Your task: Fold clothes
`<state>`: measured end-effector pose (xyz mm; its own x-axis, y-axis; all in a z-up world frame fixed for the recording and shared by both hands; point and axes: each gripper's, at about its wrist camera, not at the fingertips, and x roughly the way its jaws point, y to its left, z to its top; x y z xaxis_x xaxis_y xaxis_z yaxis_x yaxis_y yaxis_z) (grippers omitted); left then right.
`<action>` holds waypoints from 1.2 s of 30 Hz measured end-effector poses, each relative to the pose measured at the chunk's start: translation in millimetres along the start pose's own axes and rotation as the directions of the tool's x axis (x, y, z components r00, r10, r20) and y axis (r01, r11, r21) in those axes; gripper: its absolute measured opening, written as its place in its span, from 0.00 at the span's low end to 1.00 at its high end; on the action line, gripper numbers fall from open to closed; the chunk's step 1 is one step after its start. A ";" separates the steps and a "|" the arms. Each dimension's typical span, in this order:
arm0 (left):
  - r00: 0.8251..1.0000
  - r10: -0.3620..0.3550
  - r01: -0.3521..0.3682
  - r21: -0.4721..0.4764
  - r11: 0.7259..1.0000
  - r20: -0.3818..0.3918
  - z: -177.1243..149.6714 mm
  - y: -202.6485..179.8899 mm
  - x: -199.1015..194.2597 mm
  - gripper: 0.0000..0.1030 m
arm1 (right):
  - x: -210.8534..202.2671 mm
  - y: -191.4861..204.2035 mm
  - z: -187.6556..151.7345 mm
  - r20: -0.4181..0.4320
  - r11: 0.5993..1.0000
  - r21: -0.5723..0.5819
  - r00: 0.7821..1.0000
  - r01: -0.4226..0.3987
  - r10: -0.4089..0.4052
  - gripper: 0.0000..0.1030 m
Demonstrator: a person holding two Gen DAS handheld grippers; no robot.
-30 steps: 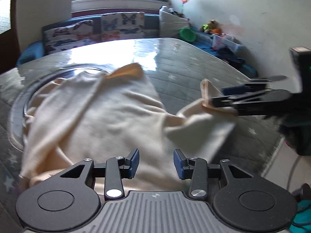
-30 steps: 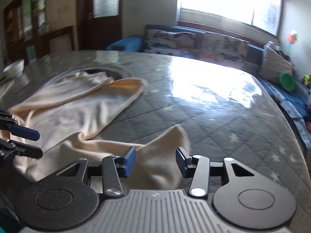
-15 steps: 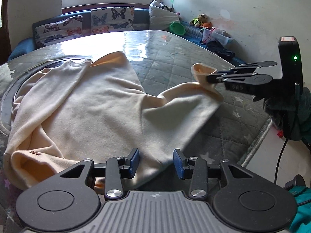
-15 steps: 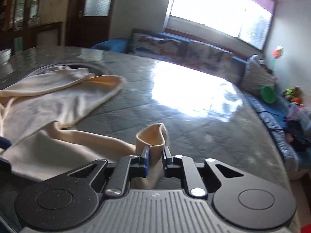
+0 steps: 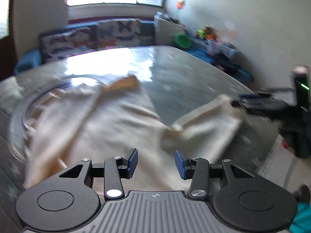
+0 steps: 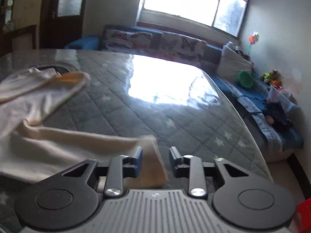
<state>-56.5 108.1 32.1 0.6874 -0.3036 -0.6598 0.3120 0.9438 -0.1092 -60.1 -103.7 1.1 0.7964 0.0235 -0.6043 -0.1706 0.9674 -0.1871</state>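
The shirt (image 5: 108, 128) was soft cream cloth, matt, with loose folds and a ribbed cuff. The table (image 6: 175, 106) had a grey quilted cover with stitched diamonds and small stars; it was glossy and reflected the window light strongly. The left tool (image 5: 156, 163) and the right tool (image 6: 155, 161) were of black matt plastic with ribbed housings, shiny metal screws and blue pads. The cushions (image 6: 155, 40) behind looked like printed cloth. The wall (image 5: 243, 19) was matt plaster.
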 end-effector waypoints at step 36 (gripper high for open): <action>0.957 0.230 -0.231 0.015 0.973 -0.180 68.1 73.6 103.0 0.44 | 29.0 196.7 31.4 -0.152 0.679 -0.320 0.744 -0.660 0.651 0.69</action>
<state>81.9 137.4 6.7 0.6113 -0.0503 -0.7898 0.1551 0.9862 0.0573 -52.3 95.2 -28.9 0.3930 0.6085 -0.6894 -0.8275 0.5610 0.0235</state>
